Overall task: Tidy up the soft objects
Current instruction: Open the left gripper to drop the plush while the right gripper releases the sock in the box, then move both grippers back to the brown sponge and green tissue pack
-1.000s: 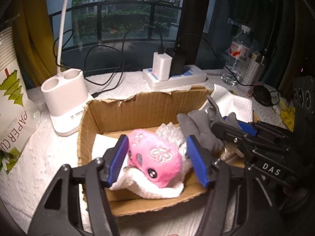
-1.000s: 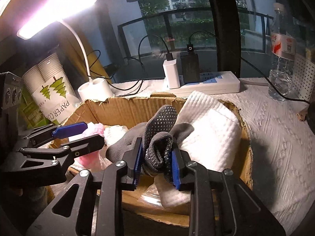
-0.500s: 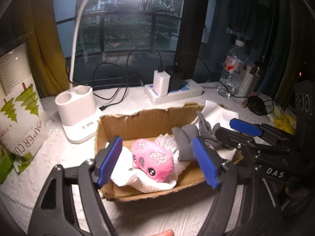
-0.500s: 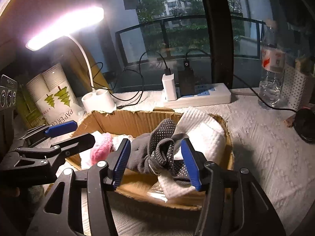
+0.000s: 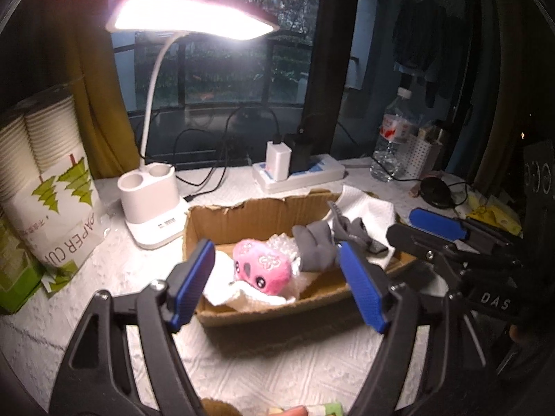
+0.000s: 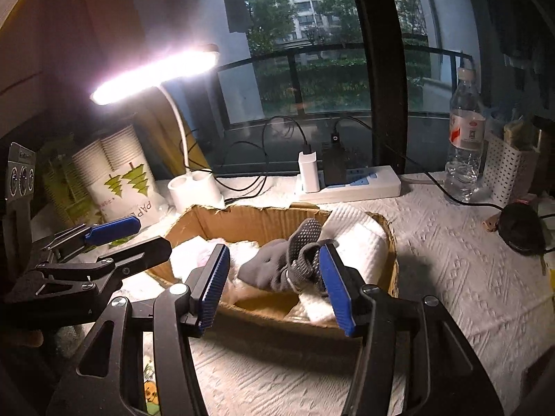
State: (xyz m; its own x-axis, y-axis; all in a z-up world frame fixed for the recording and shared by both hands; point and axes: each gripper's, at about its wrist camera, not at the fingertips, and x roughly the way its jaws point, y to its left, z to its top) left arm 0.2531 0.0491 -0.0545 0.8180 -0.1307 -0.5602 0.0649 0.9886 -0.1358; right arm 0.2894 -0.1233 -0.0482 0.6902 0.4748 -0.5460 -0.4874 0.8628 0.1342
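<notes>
A cardboard box (image 5: pixel 225 223) (image 6: pixel 263 216) sits on the white cloth. Inside lie a pink plush toy (image 5: pixel 262 265), a grey dotted glove (image 5: pixel 317 242) (image 6: pixel 291 260), bubble wrap and a white towel (image 6: pixel 360 242). My left gripper (image 5: pixel 277 287) is open and empty, held above and in front of the box. My right gripper (image 6: pixel 274 284) is open and empty too, held back from the glove at the box's near edge. Each gripper shows in the other's view, to the side of the box.
A lit white desk lamp (image 5: pixel 152 201) stands left of the box. A pack of paper cups (image 5: pixel 45 187) is at the far left. A power strip with chargers (image 6: pixel 347 180) lies behind the box. A water bottle (image 6: pixel 464 142) and white perforated holder (image 6: pixel 506 170) stand at the right.
Both grippers have opened and drawn back and up from the box. The right one let go of the grey glove, and the left one released the pink plush; both lie in the box.
</notes>
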